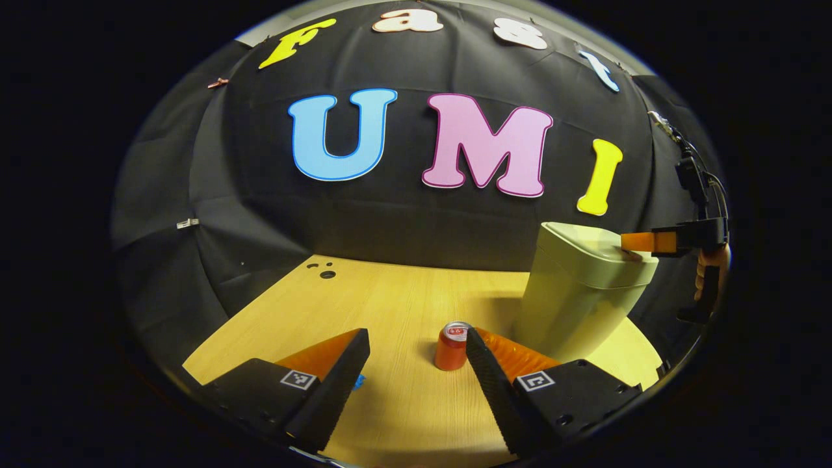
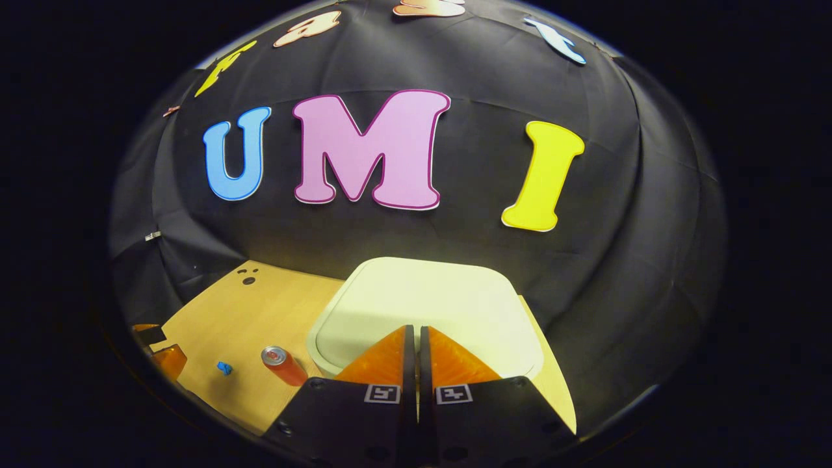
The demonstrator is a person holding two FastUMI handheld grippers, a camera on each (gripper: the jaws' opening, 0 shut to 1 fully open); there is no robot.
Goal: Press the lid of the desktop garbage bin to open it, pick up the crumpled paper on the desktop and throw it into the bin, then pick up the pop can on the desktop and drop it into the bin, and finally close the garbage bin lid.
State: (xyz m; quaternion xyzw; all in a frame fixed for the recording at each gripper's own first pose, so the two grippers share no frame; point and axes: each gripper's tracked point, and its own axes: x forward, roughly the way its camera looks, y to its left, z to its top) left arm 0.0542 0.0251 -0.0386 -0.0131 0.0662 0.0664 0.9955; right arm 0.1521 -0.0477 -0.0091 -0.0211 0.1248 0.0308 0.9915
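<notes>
The step in hand looks like the press on the lid of the garbage bin, which is shut and flat on top of the bin. The right gripper has its 2 fingers brought together with almost no gap and nothing between them, and its tips are over the near edge of the lid; in the left gripper view the same gripper comes from the far side of the bin and its tip seems to touch the lid's upper edge. To do this well, I think the closed tips should push straight down on the lid and not sideways, because the bin is tall and narrow and could tip or slide on the wooden desktop. A short firm push and then a clean lift should let the lid spring up (if it is a push-latch type, which I cannot confirm). The left gripper is wide open and holds nothing. The pop can stands upright on the desktop just in front of the bin, beside the left gripper's finger on the bin side. A small blue thing lies on the desktop, farther from the bin than the can; I cannot tell if it is the crumpled paper. The left gripper should wait away from the bin so it does not disturb the can.
</notes>
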